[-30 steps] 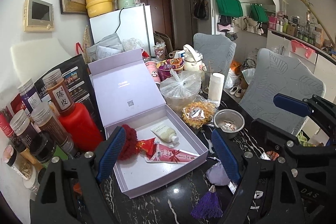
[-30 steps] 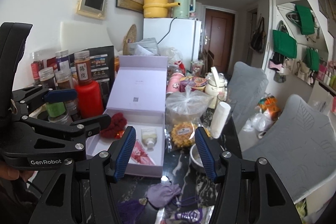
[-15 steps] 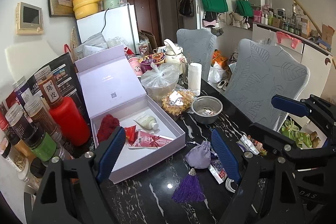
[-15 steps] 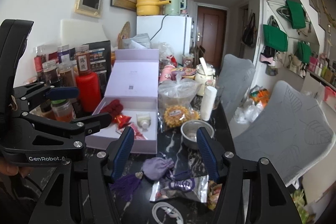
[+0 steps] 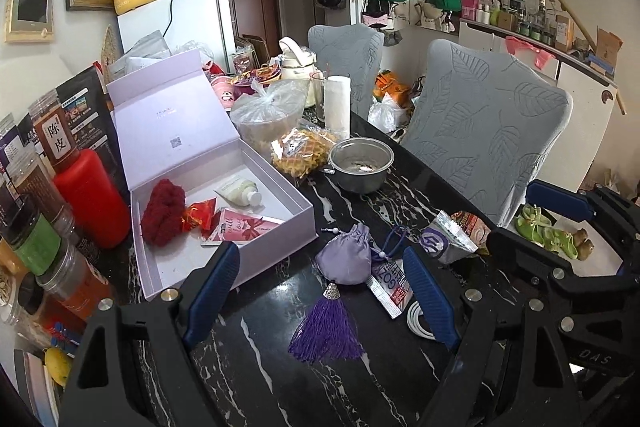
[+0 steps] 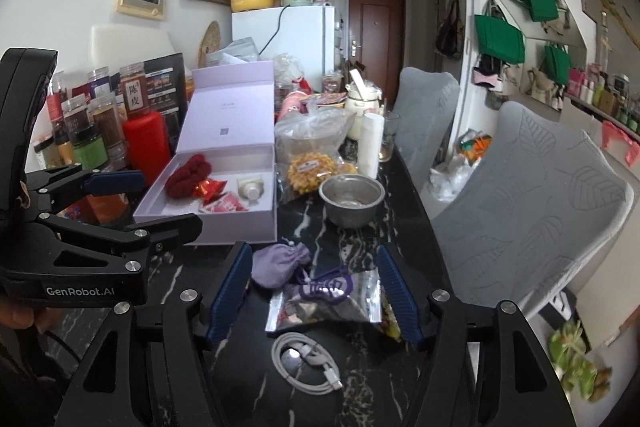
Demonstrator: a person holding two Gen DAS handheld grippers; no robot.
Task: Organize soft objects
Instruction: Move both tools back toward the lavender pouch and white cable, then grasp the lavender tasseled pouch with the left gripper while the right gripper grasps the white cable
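A lilac drawstring pouch [image 5: 346, 261] with a purple tassel [image 5: 326, 331] lies on the black marble table [image 5: 248, 359], just in front of an open lilac gift box [image 5: 272, 255]. In the box are a red knitted piece [image 5: 164, 211], a red packet, a cream tube and a pink sachet. My left gripper [image 5: 320, 253] hovers open above the pouch, touching nothing. My right gripper [image 6: 313, 249] hangs over the pouch [image 6: 280, 263] and a silver snack packet [image 6: 324, 301]; its jaws are opening and its pads press on nothing. The left gripper [image 6: 160, 203] also shows at the left of the right wrist view.
A steel bowl [image 5: 360, 163], a bag of waffle snacks [image 5: 300, 151] and a tied plastic bag stand behind the pouch. Jars and a red bottle [image 5: 92, 199] line the left wall. A coiled white cable [image 6: 304, 359] lies near me. Two grey chairs [image 5: 488, 131] flank the table's right edge.
Both grippers have pulled back and sunk toward the near part of the table, so the pouch, packets and cable now lie under them. The right jaws stand wider.
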